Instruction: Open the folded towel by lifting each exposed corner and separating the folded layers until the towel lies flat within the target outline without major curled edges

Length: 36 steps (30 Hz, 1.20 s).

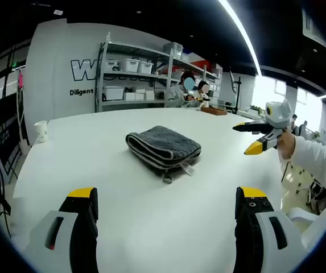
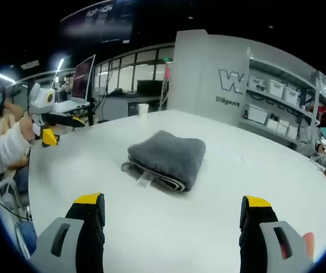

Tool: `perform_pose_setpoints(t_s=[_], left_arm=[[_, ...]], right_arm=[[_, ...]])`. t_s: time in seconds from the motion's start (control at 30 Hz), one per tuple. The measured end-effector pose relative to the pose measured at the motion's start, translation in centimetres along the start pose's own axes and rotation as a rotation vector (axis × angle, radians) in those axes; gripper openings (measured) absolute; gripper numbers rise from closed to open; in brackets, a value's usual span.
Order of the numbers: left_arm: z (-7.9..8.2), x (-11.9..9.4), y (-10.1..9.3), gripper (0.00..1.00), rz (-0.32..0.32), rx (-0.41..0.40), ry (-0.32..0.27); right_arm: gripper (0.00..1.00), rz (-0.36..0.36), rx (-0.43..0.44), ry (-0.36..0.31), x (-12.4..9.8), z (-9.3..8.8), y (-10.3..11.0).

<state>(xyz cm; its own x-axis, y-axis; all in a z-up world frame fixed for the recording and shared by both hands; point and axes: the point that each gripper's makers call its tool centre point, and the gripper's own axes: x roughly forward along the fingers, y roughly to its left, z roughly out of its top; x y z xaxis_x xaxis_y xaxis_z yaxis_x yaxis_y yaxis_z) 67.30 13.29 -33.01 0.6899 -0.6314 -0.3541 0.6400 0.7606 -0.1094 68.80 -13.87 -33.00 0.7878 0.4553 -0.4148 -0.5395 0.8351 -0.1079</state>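
On white table [image 1: 151, 227]: folded towel [image 1: 163, 145] mid-surface, bare tabletop all sides.

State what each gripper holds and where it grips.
Nothing is held. The left gripper and right gripper are both open, apart from the folded towel on the table.

A white desk [image 1: 94, 136] stood before a grey wall [image 1: 54, 62] with partial lettering. Metal shelves [image 1: 145, 74] held white bins to its right. A ceiling light strip [image 1: 242, 34] glowed overhead, and a monitor [image 2: 82, 79] stood near far windows [image 2: 134, 62].
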Motion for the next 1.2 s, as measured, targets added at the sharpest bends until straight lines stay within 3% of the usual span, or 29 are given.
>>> perform_pose_setpoints(t_s=[0.37, 0.43, 0.57, 0.6, 0.67, 0.83, 0.93, 1.2], left_arm=[[0.2, 1.6, 0.9, 1.00, -0.054, -0.008, -0.008], [0.3, 2.2, 0.9, 1.00, -0.060, 0.027, -0.011], [1.6, 3.5, 1.2, 1.00, -0.106, 0.079, -0.046], [2.4, 3.9, 1.5, 1.00, -0.117, 0.096, -0.078], [2.9, 4.8, 1.5, 1.00, -0.170, 0.113, -0.093], [2.6, 6.9, 1.4, 1.00, -0.243, 0.207, -0.075], [2.5, 7.7, 1.9, 1.00, -0.227, 0.231, -0.095], [1.0, 8.7, 2.5, 1.00, -0.220, 0.192, -0.068]], right_arm=[[0.99, -0.015, 0.013, 0.017, 1.4, 0.1, 0.2], [0.99, -0.018, 0.014, 0.018, 1.9, 0.2, 0.3], [0.99, -0.053, -0.023, 0.021, 2.8, 0.3, -0.2], [0.99, -0.062, -0.032, 0.007, 3.2, 0.6, -0.3], [0.99, -0.071, -0.035, -0.006, 4.0, 0.9, -0.4], [0.99, -0.037, 0.053, -0.058, 6.3, 1.7, 0.4], [0.99, -0.034, 0.060, -0.062, 7.3, 1.6, 0.5], [0.99, -0.023, 0.012, -0.094, 9.4, 2.3, 1.4]])
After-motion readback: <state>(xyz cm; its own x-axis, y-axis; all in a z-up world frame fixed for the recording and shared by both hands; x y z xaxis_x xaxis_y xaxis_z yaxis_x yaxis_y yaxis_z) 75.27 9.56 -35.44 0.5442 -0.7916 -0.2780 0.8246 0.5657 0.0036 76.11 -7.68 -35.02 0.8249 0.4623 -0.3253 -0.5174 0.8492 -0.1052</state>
